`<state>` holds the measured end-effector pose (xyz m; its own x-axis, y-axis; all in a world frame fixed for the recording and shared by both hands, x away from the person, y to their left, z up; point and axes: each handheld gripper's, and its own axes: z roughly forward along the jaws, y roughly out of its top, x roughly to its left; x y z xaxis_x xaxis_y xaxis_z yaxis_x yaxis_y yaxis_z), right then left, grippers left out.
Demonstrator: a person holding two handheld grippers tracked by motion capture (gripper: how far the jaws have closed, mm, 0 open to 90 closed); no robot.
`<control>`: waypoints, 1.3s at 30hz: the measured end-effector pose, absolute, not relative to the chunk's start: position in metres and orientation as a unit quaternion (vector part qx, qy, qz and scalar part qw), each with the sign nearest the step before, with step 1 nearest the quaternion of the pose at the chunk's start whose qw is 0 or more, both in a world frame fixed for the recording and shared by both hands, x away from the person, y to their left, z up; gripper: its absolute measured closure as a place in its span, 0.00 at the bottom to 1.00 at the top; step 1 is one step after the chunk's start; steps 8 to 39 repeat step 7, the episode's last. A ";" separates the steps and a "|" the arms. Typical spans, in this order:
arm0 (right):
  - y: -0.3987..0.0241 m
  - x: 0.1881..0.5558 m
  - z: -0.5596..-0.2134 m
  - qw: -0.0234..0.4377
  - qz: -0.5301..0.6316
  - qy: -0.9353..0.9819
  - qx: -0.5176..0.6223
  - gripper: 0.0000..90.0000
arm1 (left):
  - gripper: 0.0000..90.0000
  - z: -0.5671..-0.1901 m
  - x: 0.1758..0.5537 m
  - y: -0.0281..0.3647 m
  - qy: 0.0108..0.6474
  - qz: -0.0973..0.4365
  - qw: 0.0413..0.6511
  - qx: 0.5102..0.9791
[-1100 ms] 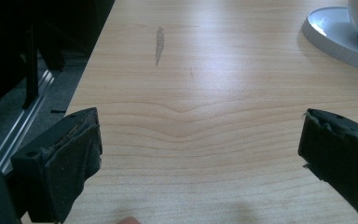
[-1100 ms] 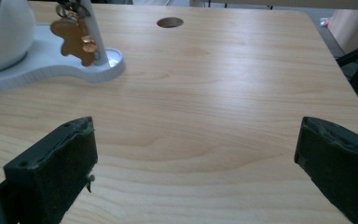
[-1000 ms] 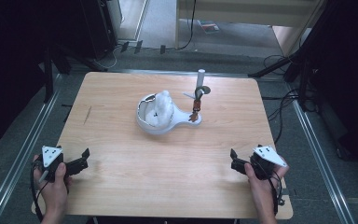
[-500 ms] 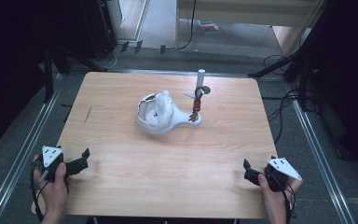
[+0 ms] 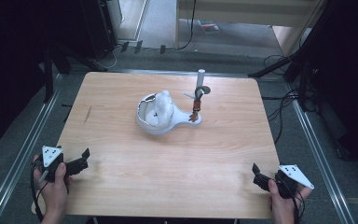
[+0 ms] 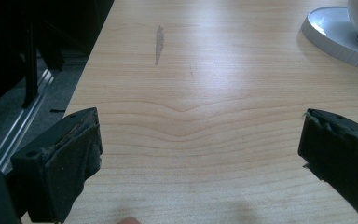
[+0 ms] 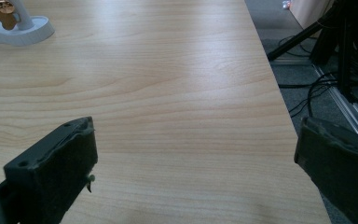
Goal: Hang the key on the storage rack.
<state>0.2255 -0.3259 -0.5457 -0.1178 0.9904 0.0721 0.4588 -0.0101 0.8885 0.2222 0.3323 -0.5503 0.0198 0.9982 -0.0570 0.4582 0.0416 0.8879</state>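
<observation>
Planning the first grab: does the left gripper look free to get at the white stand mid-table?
Probably yes: the left gripper is open, and bare table lies between it and the white stand.

Right gripper: you've pulled it back toward 5 o'clock, from inside the table to its near right corner.
Right hand: it now hangs over the table's near edge.
Right jaws: spread wide over bare wood.
</observation>
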 end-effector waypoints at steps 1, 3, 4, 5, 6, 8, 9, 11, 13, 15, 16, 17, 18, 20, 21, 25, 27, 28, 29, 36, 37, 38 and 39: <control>-0.326 0.225 -0.546 0.324 0.410 0.625 0.580 0.00 | 0.00 -0.550 0.222 0.332 0.608 0.347 0.389 0.599; -0.326 0.225 -0.546 0.325 0.411 0.624 0.580 0.00 | 0.00 -0.550 0.222 0.332 0.608 0.348 0.389 0.599; -0.326 0.225 -0.546 0.325 0.411 0.624 0.580 0.00 | 0.00 -0.550 0.222 0.332 0.608 0.348 0.389 0.599; -0.326 0.225 -0.546 0.325 0.411 0.623 0.581 0.00 | 0.00 -0.550 0.223 0.332 0.608 0.348 0.388 0.599; -0.326 0.225 -0.546 0.326 0.411 0.622 0.582 0.00 | 0.00 -0.550 0.223 0.332 0.608 0.348 0.388 0.598; -0.326 0.226 -0.546 0.326 0.410 0.621 0.583 0.00 | 0.00 -0.551 0.223 0.332 0.609 0.348 0.388 0.598; -0.326 0.226 -0.546 0.326 0.410 0.621 0.583 0.00 | 0.00 -0.551 0.223 0.332 0.609 0.348 0.388 0.598; -0.326 0.226 -0.546 0.326 0.410 0.621 0.583 0.00 | 0.00 -0.551 0.223 0.332 0.609 0.348 0.388 0.598; -0.326 0.226 -0.546 0.326 0.410 0.621 0.583 0.00 | 0.00 -0.551 0.223 0.332 0.609 0.348 0.388 0.598; -0.326 0.226 -0.546 0.326 0.410 0.621 0.583 0.00 | 0.00 -0.551 0.223 0.332 0.609 0.348 0.388 0.598; -0.326 0.226 -0.546 0.326 0.410 0.621 0.583 0.00 | 0.00 -0.551 0.223 0.332 0.609 0.348 0.388 0.598; -0.326 0.226 -0.546 0.326 0.410 0.621 0.583 0.00 | 0.00 -0.551 0.223 0.332 0.609 0.348 0.388 0.598; -0.326 0.226 -0.546 0.326 0.410 0.621 0.583 0.00 | 0.00 -0.551 0.223 0.332 0.609 0.348 0.388 0.598; -0.326 0.226 -0.546 0.326 0.410 0.621 0.583 0.00 | 0.00 -0.551 0.223 0.332 0.609 0.348 0.388 0.598; -0.326 0.226 -0.546 0.326 0.410 0.621 0.583 0.00 | 0.00 -0.551 0.223 0.332 0.609 0.348 0.388 0.598; -0.326 0.226 -0.546 0.326 0.410 0.621 0.583 0.00 | 0.00 -0.551 0.223 0.332 0.609 0.348 0.388 0.598; -0.326 0.226 -0.546 0.326 0.410 0.621 0.583 0.00 | 0.00 -0.551 0.223 0.332 0.609 0.348 0.388 0.598; -0.326 0.226 -0.546 0.326 0.410 0.621 0.583 0.00 | 0.00 -0.551 0.223 0.332 0.609 0.348 0.388 0.598; -0.326 0.226 -0.546 0.326 0.410 0.621 0.583 0.00 | 0.00 -0.551 0.223 0.332 0.609 0.348 0.388 0.598; -0.326 0.226 -0.546 0.326 0.410 0.621 0.583 0.00 | 0.00 -0.551 0.223 0.332 0.609 0.348 0.388 0.598; -0.326 0.226 -0.546 0.326 0.410 0.621 0.583 0.00 | 0.00 -0.551 0.223 0.332 0.609 0.348 0.388 0.598; -0.326 0.226 -0.546 0.326 0.410 0.621 0.583 0.00 | 0.00 -0.551 0.223 0.332 0.609 0.348 0.388 0.598; -0.326 0.226 -0.546 0.326 0.410 0.621 0.583 0.00 | 0.00 -0.551 0.223 0.332 0.609 0.348 0.388 0.598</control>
